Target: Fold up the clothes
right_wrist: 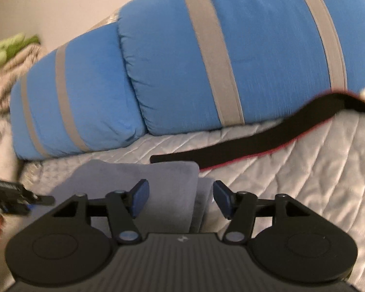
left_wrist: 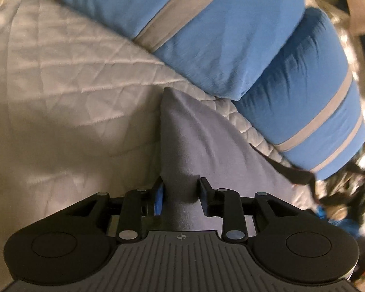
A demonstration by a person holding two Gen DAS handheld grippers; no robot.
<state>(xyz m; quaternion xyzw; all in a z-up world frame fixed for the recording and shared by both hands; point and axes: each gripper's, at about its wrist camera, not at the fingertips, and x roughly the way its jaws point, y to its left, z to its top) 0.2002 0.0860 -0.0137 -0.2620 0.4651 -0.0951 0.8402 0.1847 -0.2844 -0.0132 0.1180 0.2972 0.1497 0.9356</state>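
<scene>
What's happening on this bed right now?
A person is folding a grey garment on a quilted bed cover. The left hand-held gripper has a bunch of the grey fabric between its fingers. The right hand-held gripper is open over the garment's edge, gripping nothing. Blue striped pillows and a black strap lie beyond.
</scene>
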